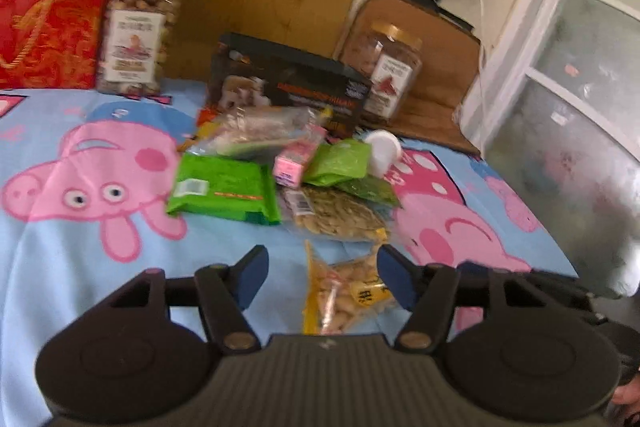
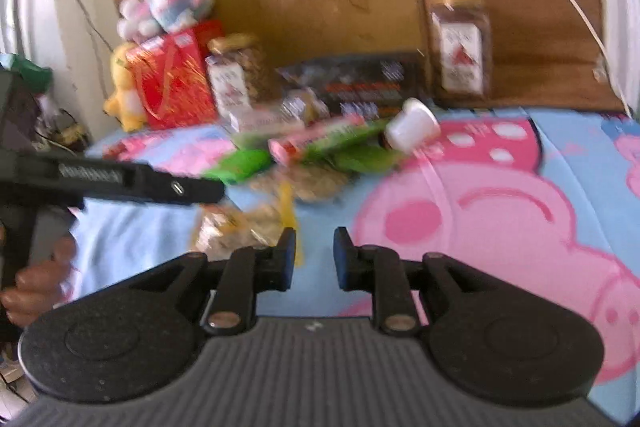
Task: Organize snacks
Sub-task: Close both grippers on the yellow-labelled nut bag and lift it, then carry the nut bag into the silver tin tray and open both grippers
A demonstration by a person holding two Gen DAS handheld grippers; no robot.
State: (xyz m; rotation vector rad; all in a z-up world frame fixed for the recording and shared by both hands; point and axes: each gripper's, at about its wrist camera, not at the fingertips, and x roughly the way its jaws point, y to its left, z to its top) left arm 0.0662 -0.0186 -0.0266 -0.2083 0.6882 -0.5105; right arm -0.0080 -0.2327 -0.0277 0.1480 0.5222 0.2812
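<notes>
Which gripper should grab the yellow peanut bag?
Probably the left hand-held gripper. It is open, and the peanut bag lies between its fingers. The right hand-held gripper is open too, but points at bare sheet with the bag off to its left.

Left gripper (image 1: 318, 277) hanging open over a snack pile on a cartoon-pig sheet (image 1: 80, 227).

Its jaws are standing wide apart, a yellow nut bag (image 1: 344, 295) lying between them, nearer the right finger. At 12 o'clock a seed bag (image 1: 340, 213), green packet (image 1: 224, 189), pink carton (image 1: 294, 163) and white cup (image 1: 382, 151) are crowding together, a dark box (image 1: 288, 83) sitting behind. At 10 o'clock a nut jar (image 1: 138, 35) is standing beside a red gift bag (image 1: 48, 11); a second jar (image 1: 390, 71) is standing at 1 o'clock.
</notes>
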